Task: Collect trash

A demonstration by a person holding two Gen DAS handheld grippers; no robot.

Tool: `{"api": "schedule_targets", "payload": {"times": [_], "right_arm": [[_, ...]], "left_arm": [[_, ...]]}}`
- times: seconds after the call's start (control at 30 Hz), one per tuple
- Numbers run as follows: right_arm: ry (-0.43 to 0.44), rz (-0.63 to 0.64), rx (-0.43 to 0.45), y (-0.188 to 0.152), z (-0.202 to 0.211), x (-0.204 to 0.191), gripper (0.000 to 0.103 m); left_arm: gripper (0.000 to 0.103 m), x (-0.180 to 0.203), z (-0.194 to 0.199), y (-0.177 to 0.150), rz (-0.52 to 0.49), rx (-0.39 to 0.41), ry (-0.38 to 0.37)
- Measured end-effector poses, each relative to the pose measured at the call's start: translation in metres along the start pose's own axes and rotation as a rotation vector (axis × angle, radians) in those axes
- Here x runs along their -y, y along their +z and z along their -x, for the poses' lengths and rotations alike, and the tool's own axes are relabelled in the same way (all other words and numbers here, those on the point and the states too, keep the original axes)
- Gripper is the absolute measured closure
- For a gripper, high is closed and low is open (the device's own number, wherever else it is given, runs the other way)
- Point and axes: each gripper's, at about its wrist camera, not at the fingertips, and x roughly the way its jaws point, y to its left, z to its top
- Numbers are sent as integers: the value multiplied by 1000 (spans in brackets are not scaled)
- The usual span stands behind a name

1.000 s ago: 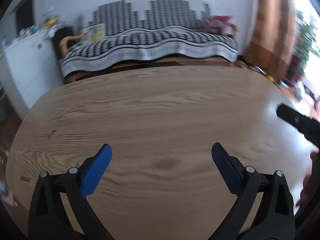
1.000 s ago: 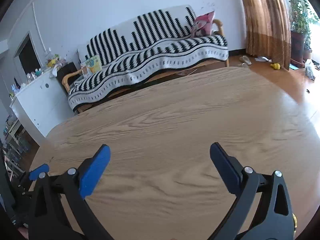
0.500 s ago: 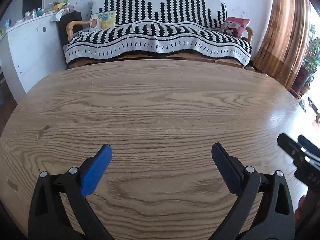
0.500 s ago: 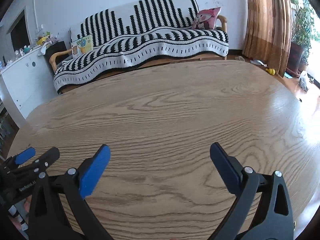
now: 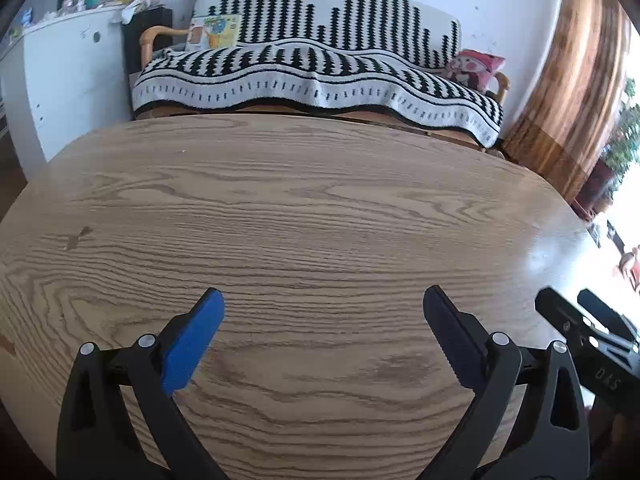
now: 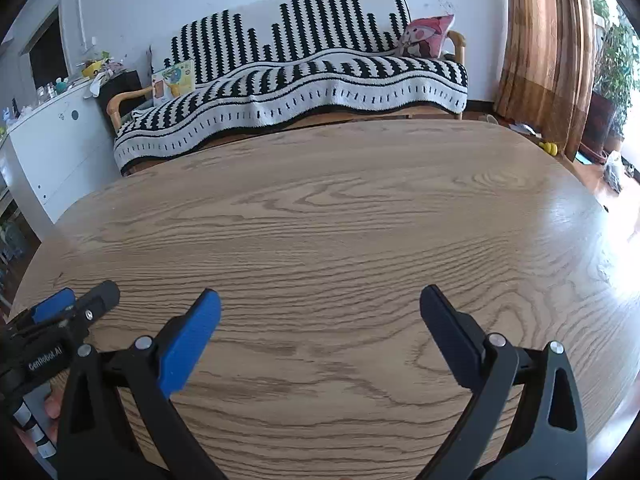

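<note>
Both grippers hover side by side over the oval wooden worktop [image 5: 320, 208], their cameras facing a sofa [image 6: 304, 80] draped with a black-and-white patterned throw. The left gripper [image 5: 320, 320] is released, its blue-padded fingers [image 5: 192, 344] spread wide with only bare wood grain between them. The right gripper [image 6: 318, 320] is likewise released — nothing lies between its fingers either.

No trash shows in either view, so where it lies and which way it points cannot be told. No bin or bag is visible either.

In the right wrist view, the left gripper's body at the lower left edge carries white lettering that reads "GenRobot.AI"; in the left wrist view, the right gripper's body at the lower right edge shows a few pale characters, too small and turned to read with confidence.

On the sofa, a colourful picture book [image 6: 173, 80] leans against the backrest near the left armrest, and a pink cushion [image 6: 426, 36] sits at the right end. A white cabinet [image 5: 68, 80] stands left of the sofa — small items crowd its top, too blurred to name. Brown curtains [image 6: 544, 52] hang at the right
</note>
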Motion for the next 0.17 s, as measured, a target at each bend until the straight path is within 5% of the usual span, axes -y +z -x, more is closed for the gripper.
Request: {"api": "schedule_targets", "payload": {"times": [0.17], "right_arm": [[9,-15,-14,-1,-3,4,7]], "left_arm": [[6,-6,-7,2,30,-21,4]]}}
